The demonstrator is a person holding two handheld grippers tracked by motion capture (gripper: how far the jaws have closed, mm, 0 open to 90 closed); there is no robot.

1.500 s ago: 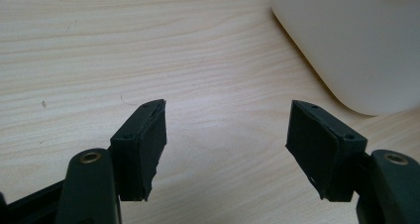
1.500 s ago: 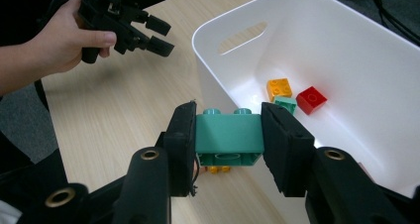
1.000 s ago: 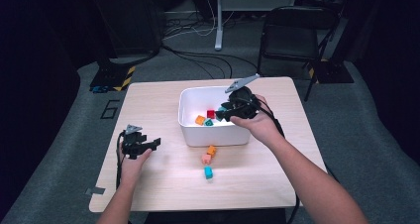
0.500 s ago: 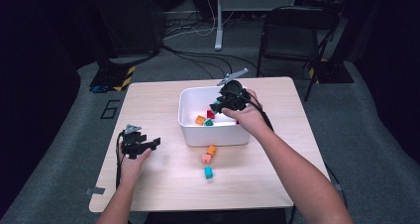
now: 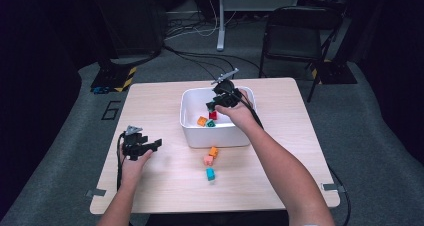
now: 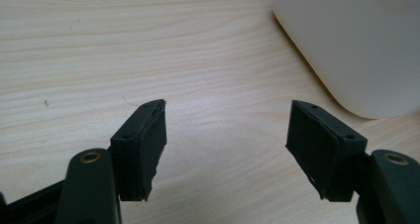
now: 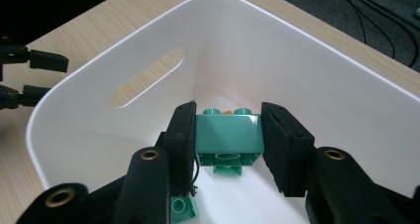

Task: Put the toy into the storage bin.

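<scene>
Dark room, grey carpet, cables on the floor, a black folding chair (image 5: 295, 33) beyond the far right corner of a light wooden table (image 5: 150, 93). A white bin (image 5: 192, 131) sits mid-table toward the far side. The right gripper (image 5: 216, 104) is inside the bin, its jaws clamped on a teal brick (image 7: 229, 134), pads pressing both sides (studs up, a second teal piece under it half hidden by the jaws). In the high view that brick is hard to make out behind the gripper and hand. Also in the bin: an orange brick (image 5: 201, 120), a red brick (image 5: 213, 115) partly covered by the gripper, and a small teal brick (image 7: 182, 208) cut off at the bottom of the right gripper view. On the table just near of the bin, in a line: an orange block (image 5: 213, 151), a pink block (image 5: 208, 160), a cyan block (image 5: 211, 173). The left gripper (image 5: 150, 145) rests at the near left of the table, well apart from the bin, its jaws spread wide with nothing between them; only bare wood shows there, with the bin's corner at the upper right of the left gripper view. Both forearms are cut off at the bottom edge.
</scene>
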